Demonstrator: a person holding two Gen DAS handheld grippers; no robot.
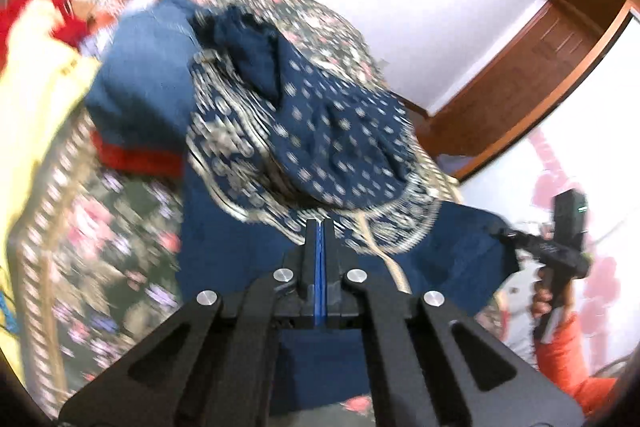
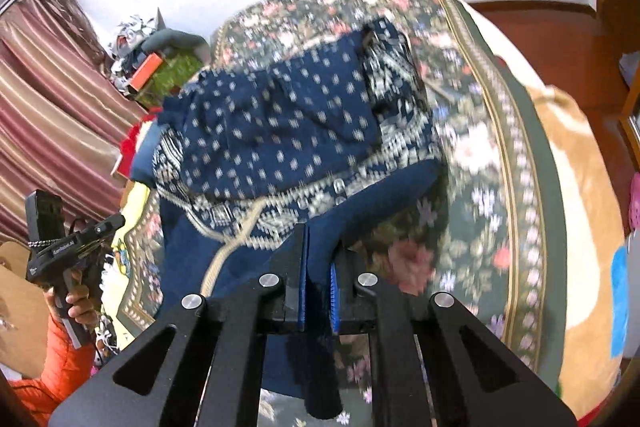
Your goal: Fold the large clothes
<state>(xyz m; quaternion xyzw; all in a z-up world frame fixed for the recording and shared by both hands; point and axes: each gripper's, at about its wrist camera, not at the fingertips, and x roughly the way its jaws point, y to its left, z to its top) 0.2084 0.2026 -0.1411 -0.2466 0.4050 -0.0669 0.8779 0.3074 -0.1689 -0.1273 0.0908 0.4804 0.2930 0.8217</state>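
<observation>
A large navy garment with white dots and a cream patterned border lies bunched on a floral bedspread; it also shows in the right wrist view. My left gripper is shut on the garment's plain navy edge. My right gripper is shut on a fold of the same navy edge, cloth hanging between its fingers. The right gripper shows in the left wrist view, pinching a corner. The left gripper shows in the right wrist view at the far left.
Folded blue and red clothes and a yellow cloth lie on the bed at left. A wooden door stands at right. Striped curtains and a cluttered pile lie beyond the bed. A tan blanket covers the bed's right edge.
</observation>
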